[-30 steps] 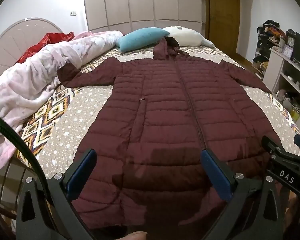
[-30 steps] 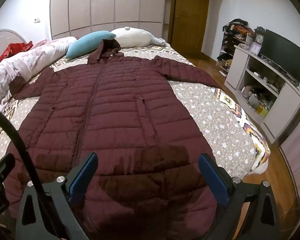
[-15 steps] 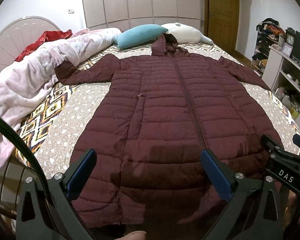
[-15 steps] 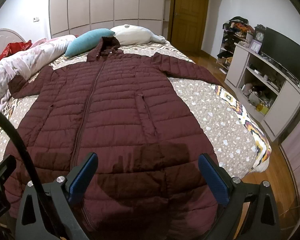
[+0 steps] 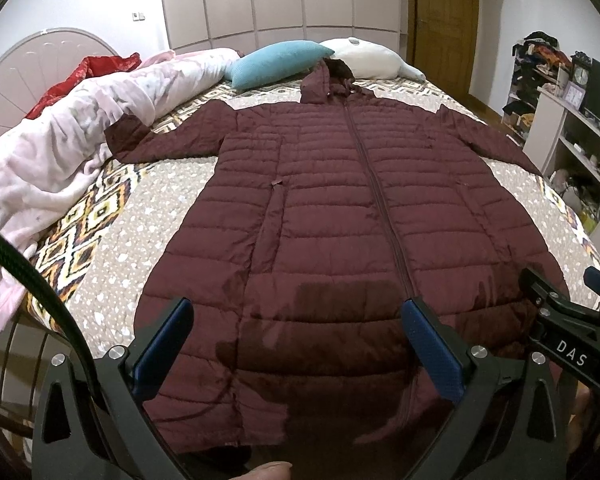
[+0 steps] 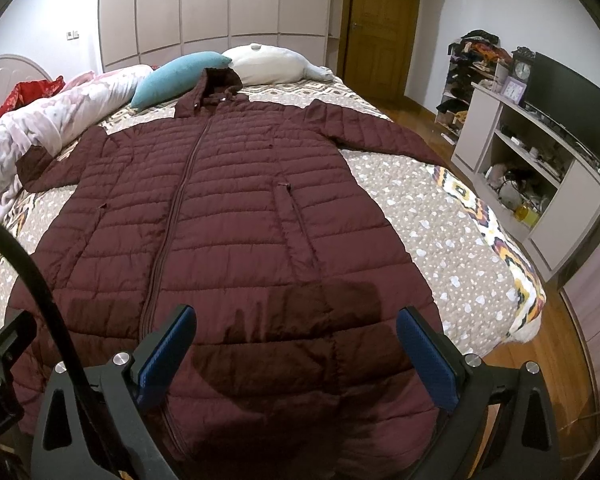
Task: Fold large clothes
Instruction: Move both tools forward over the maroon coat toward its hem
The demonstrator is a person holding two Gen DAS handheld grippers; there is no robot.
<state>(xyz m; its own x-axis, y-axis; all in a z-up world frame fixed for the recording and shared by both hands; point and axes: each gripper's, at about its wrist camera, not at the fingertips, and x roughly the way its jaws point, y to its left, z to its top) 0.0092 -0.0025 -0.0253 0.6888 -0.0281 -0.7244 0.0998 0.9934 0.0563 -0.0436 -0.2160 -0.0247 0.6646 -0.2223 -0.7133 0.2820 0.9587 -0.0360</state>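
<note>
A long maroon quilted hooded coat (image 5: 332, 208) lies flat, front up and zipped, on the bed, sleeves spread to both sides and hood toward the pillows; it also shows in the right wrist view (image 6: 220, 216). My left gripper (image 5: 296, 344) is open and empty, held above the coat's hem left of the zipper. My right gripper (image 6: 296, 348) is open and empty, held above the hem right of the zipper. The right gripper's body (image 5: 568, 332) shows at the right edge of the left wrist view.
The bed has a patterned grey quilt (image 6: 440, 216). A pink-white duvet (image 5: 60, 148) is heaped along the left side, over the left sleeve's cuff. A teal pillow (image 5: 280, 62) and a white pillow (image 6: 268, 62) lie at the head. A TV shelf unit (image 6: 548, 160) stands right.
Both grippers have drawn back and risen a little, so more of the coat's hem shows. Both stay open. The coat has not moved.
</note>
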